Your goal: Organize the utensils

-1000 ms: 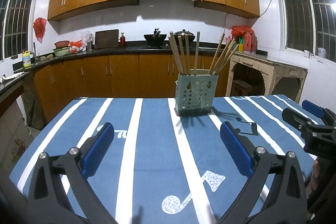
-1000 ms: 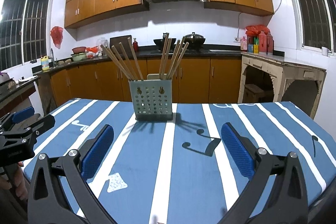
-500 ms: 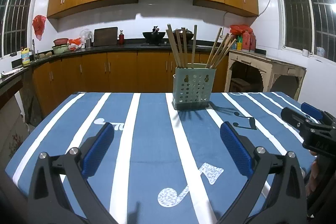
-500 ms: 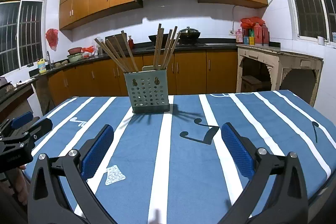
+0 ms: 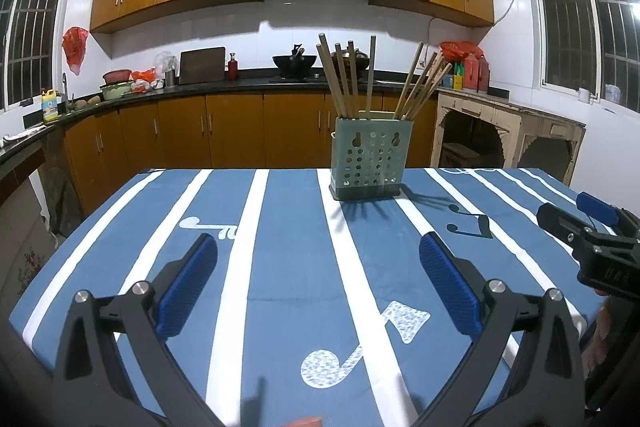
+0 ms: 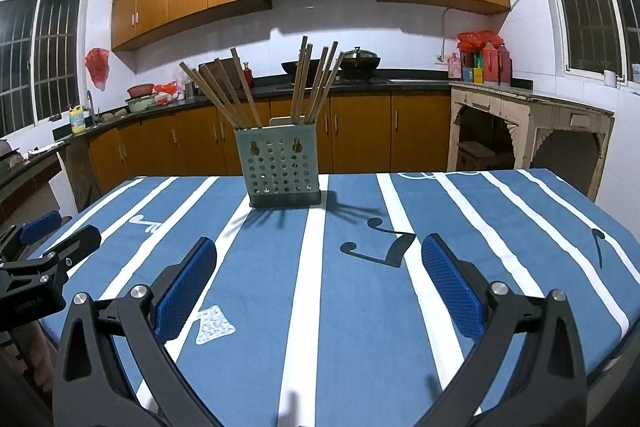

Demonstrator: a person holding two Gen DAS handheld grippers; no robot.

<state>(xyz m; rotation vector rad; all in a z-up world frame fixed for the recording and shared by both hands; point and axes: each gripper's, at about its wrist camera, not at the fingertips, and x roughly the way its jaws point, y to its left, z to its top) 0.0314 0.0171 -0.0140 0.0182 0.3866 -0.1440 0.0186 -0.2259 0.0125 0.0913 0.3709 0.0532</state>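
Observation:
A pale green perforated utensil holder (image 5: 371,159) stands upright on the far part of the blue striped tablecloth (image 5: 288,267), with several wooden chopsticks (image 5: 352,83) leaning out of it in two bunches. It also shows in the right wrist view (image 6: 282,167), with its chopsticks (image 6: 312,83). My left gripper (image 5: 320,283) is open and empty, well short of the holder. My right gripper (image 6: 320,279) is open and empty, also short of the holder. The right gripper shows at the right edge of the left wrist view (image 5: 592,239).
The table's near and side edges (image 6: 616,327) fall off close to the grippers. Behind stand wooden kitchen cabinets (image 5: 224,131), a counter with a wok (image 5: 294,61) and a pale side table (image 5: 508,131). The left gripper shows at the left edge of the right wrist view (image 6: 40,267).
Both grippers have drawn back and tilted slightly, so the holder looks a little farther and lower over the table. Both stay open and empty. The holder has not moved.

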